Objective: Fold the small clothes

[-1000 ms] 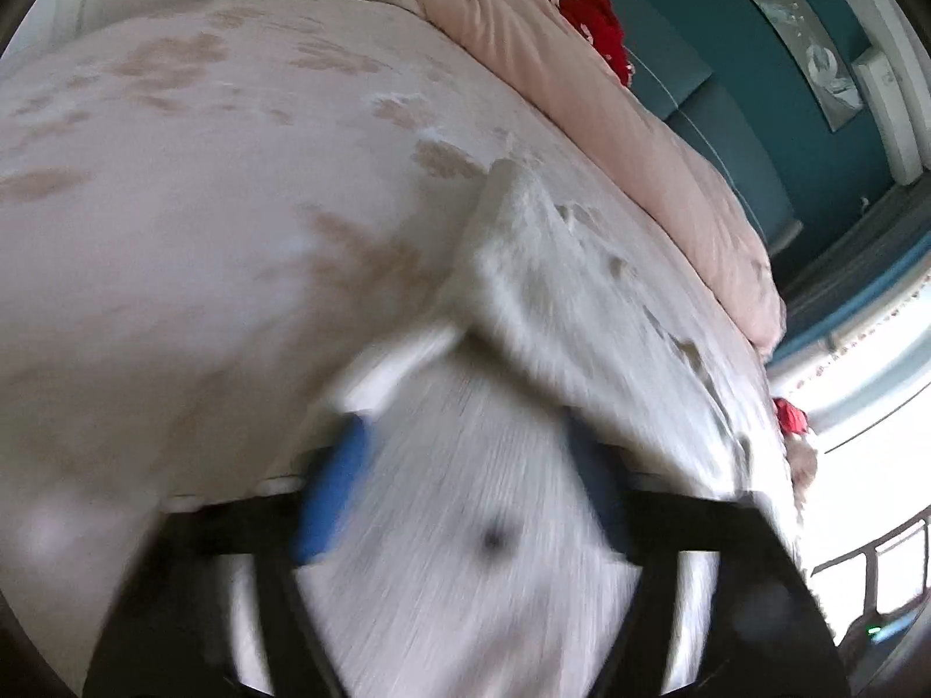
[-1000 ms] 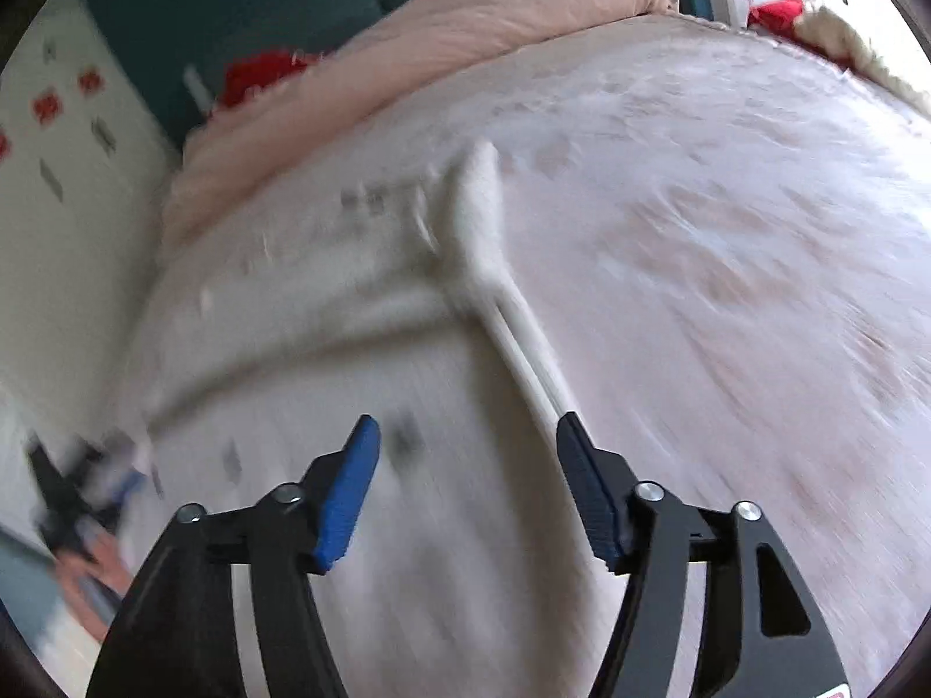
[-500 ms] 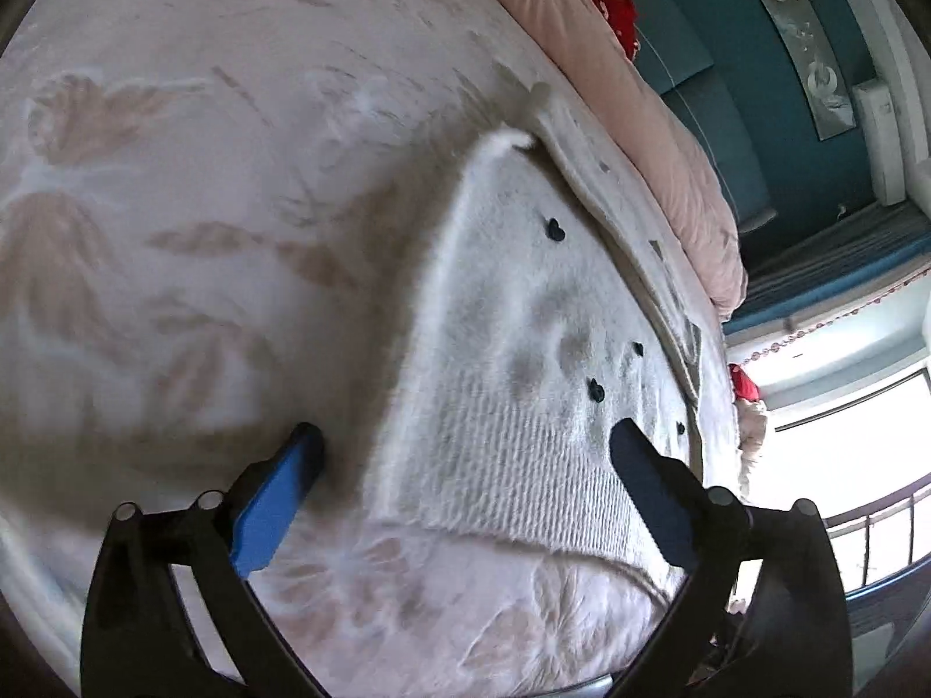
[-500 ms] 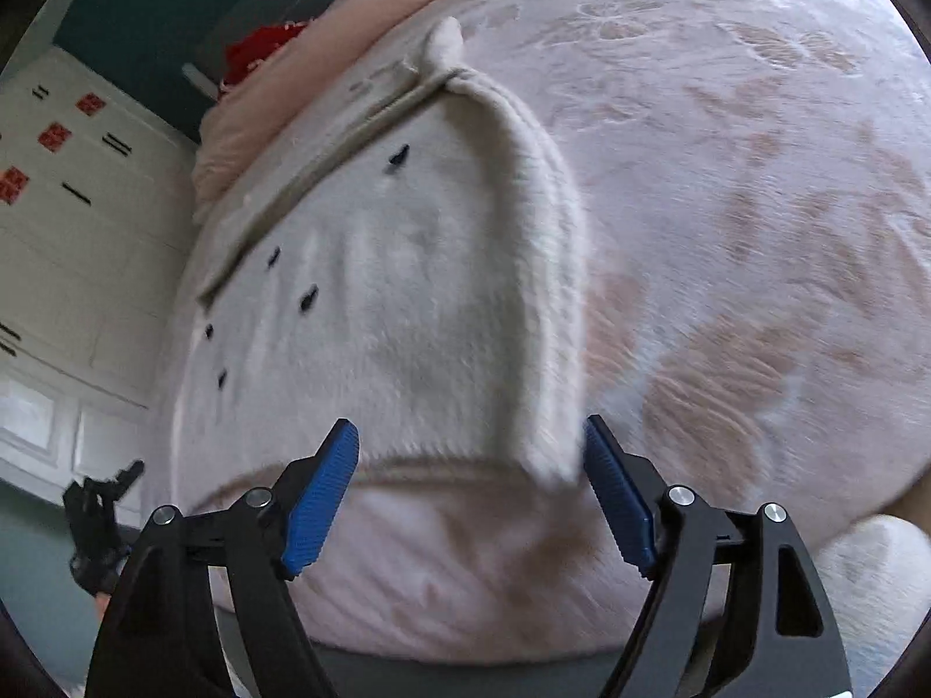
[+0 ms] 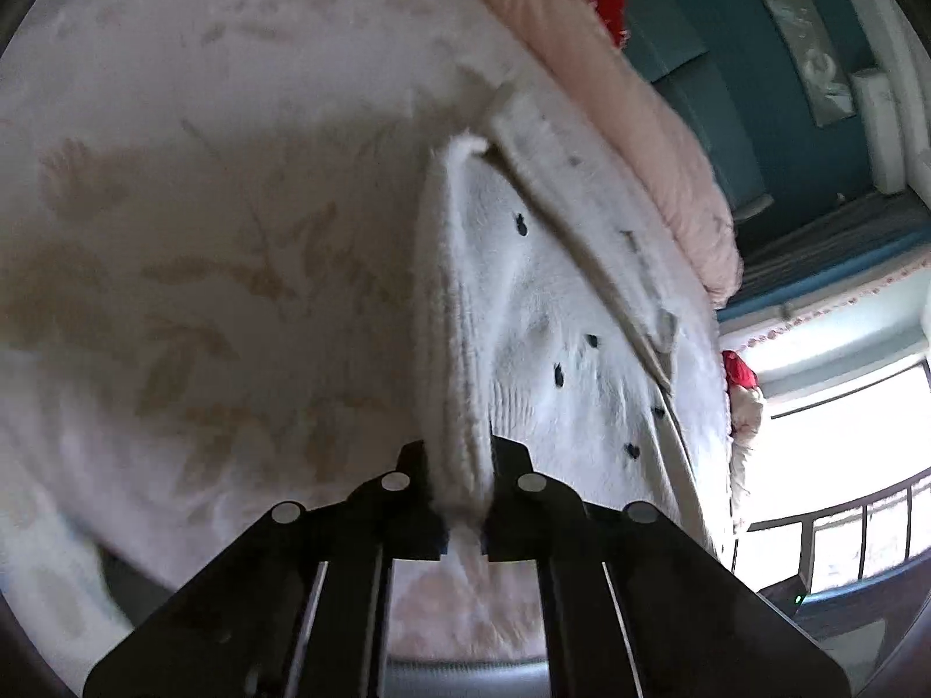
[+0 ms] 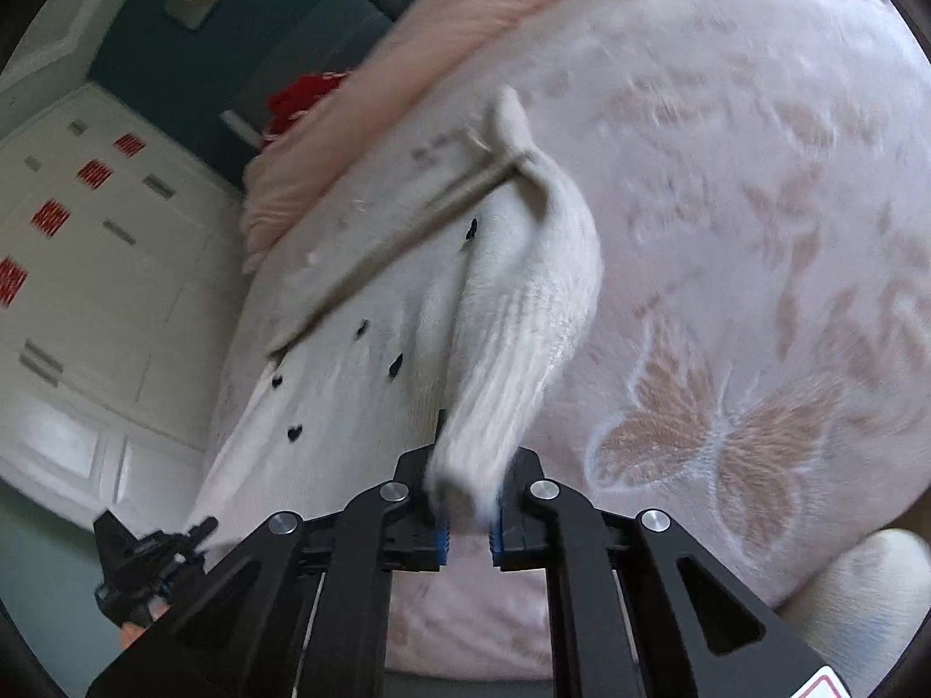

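Fuzzy white knit with small dark hearts, the sweater point(image 5: 541, 314) lies on the bed point(image 5: 203, 244), its long axis running along the near edge from one gripper to the other; a folded band of it lies toward the pink duvet point(image 5: 611, 93) at the far side. The left gripper point(image 5: 459, 500) is clenched on one near corner of the sweater point(image 6: 361, 372), the cloth rising in a ridge from its jaws. The right gripper point(image 6: 465, 517) is clamped on the other near corner, which bulges up in a ribbed roll. Both pinched hems are hidden between the fingers. No containers show. The sweater's far edge is blurred in the right view.
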Motion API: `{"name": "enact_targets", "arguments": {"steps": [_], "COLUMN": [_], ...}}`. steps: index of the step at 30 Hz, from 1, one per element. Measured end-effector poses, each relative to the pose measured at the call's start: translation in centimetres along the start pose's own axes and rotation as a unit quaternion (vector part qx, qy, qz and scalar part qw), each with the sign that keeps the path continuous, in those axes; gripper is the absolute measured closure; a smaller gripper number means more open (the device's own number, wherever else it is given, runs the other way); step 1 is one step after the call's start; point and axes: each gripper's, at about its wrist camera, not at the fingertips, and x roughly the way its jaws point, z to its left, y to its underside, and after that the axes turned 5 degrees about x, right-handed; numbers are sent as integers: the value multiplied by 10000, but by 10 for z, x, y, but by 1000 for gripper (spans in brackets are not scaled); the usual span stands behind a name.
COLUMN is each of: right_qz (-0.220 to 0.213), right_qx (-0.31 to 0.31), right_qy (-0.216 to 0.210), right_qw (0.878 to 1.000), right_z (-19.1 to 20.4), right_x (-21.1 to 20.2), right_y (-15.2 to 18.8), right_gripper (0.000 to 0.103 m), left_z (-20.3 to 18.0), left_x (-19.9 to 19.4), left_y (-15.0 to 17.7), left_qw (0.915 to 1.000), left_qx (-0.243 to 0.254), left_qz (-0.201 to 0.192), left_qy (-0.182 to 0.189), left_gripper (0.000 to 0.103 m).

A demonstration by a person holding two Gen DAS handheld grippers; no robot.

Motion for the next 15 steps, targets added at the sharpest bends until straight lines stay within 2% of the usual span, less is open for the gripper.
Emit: {"name": "enact_targets", "arguments": {"steps": [2,5,7,10,12,15], "right_qz": [69,413,855,1723,2280,2805], "right_qx": [-303,-887,-1355,-1985,-2357,-2529], "right_qy": [34,218,447,814,974,934], "right_qw": [9995,9950,9861,9614,9397,9212], "right_z": [8,17,11,3,-2,-4], "right_x": [-20,-49,-70,-87,-100,-125], "right_y": [2,18,43,88,119,154], "right_gripper": [95,95,95,95,95,95], "left_z": [-7,-12,-12,-5,3,7], "left_x": [-25,-60,-85,-111,-130,-159], "left_y": [5,22,48,95,129,161], "left_qw": [9998,9979,9949,9856,9787,9753], "left_qx": [215,627,909,1322,1523,1547], "left_qz": [-23,88,385,979,1289,1534], "left_qy": [-9,-108,-195,-396,-487,-371], "left_gripper": [99,99,99,99,99,99]}}
